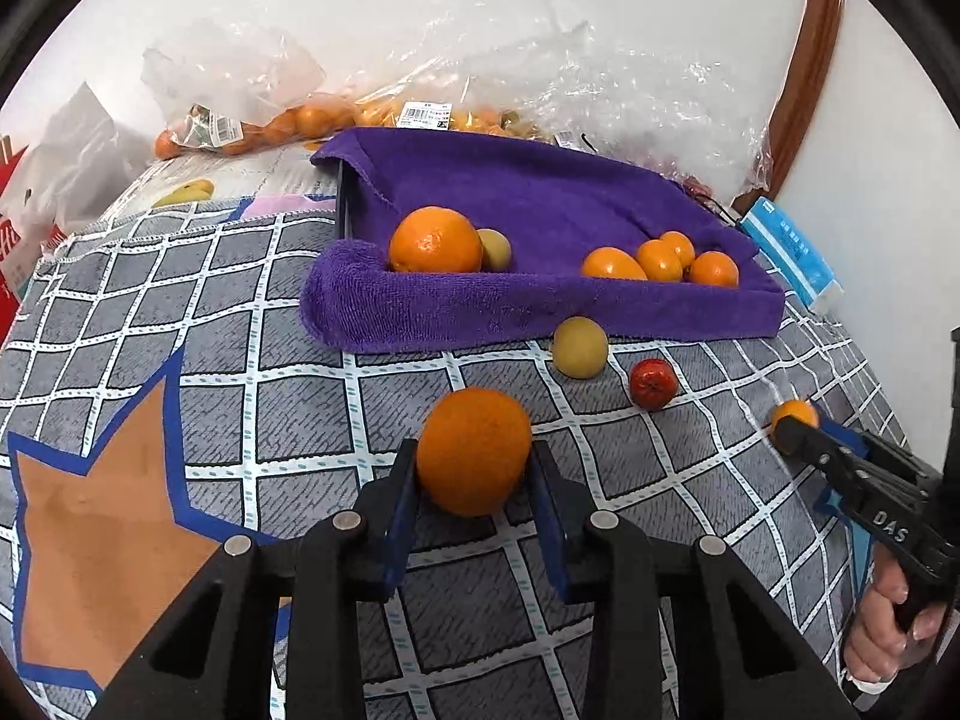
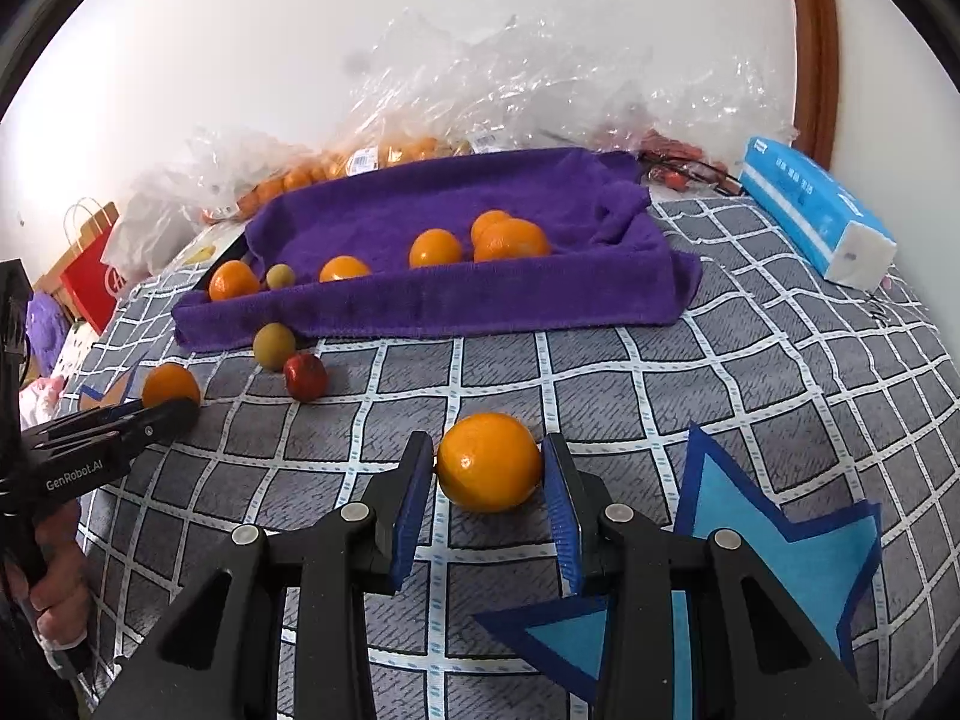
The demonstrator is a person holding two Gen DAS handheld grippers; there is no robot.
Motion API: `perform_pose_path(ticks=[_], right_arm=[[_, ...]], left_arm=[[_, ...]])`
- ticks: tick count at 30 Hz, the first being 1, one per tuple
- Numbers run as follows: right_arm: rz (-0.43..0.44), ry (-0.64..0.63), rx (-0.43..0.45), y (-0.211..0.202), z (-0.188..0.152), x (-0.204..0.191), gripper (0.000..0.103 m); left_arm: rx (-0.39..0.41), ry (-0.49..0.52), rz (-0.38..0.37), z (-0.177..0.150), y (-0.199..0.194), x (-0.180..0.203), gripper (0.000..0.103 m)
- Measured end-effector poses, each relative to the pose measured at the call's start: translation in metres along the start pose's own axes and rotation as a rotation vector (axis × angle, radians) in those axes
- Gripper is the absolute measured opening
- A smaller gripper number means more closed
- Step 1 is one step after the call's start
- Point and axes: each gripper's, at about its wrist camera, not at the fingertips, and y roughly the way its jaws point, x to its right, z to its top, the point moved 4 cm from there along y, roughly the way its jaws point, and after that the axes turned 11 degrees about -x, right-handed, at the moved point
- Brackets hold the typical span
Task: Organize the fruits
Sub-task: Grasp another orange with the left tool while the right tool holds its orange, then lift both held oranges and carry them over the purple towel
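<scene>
**Clerk:** What lay nearest the lens?

**Inspector:** In the left wrist view, the left gripper [image 1: 474,456]. Its blue pads were clamped on an orange [image 1: 471,432], one pad pressed to each side. The orange sat low over the checked cover [image 1: 270,360], in front of the towel [image 1: 540,198]. I could not tell whether it rested on the cover.

**Clerk:** And the other claw?

**Inspector:** The right gripper [image 2: 489,444] was closed on a tangerine [image 2: 489,462], which was glossy and smaller than the orange. It was also above the cover, near a blue star print. The left wrist view confirmed the grip, with the tangerine held at the fingertips off to the right. A hand [image 1: 882,630] was wrapped round that gripper's handle.

**Clerk:** Was any fruit loose?

**Inspector:** Two pieces lay on the cover just before the towel's front edge. They were a yellow-green fruit [image 1: 579,347] and a red fruit [image 1: 653,383], close together but apart.

**Clerk:** What was in the towel?

**Inspector:** The purple towel was draped over a shallow tray. At its left end a large orange [image 1: 435,240] was touching a small greenish fruit [image 1: 495,249]. Towards the right end lay four small oranges [image 1: 660,261], bunched together.

**Clerk:** And beyond that?

**Inspector:** Clear plastic bags [image 1: 240,72] of orange fruit were against the wall. A blue tissue pack [image 2: 810,210] lay to the right of the towel. A red paper bag [image 2: 90,276] stood at the far left.
</scene>
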Motion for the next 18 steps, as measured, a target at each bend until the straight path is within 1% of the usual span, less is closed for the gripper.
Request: perform_pose_path(ticks=[6,8,10,14,18], right_arm=[[0.026,-0.001,-0.036,0.007,0.000,0.000,0.036],[0.005,-0.028,-0.047,0.010,0.000,-0.005,0.036],[-0.016,-0.044,-0.042,0.009,0.000,-0.008,0.035],[-0.020,-0.049,-0.038,0.008,-0.001,-0.009,0.035],[-0.011,-0.030,-0.022,0.005,-0.001,-0.006,0.035]], left_arm=[[0.016,-0.062,-0.082,-0.001,-0.001,-0.009,0.033],[0.030,-0.084,-0.135,-0.001,-0.004,-0.014,0.033],[0.057,-0.106,-0.168,-0.002,-0.007,-0.018,0.033],[0.092,-0.099,-0.168,-0.003,-0.014,-0.015,0.033],[0.096,-0.113,-0.170,-0.003,-0.014,-0.017,0.033]])
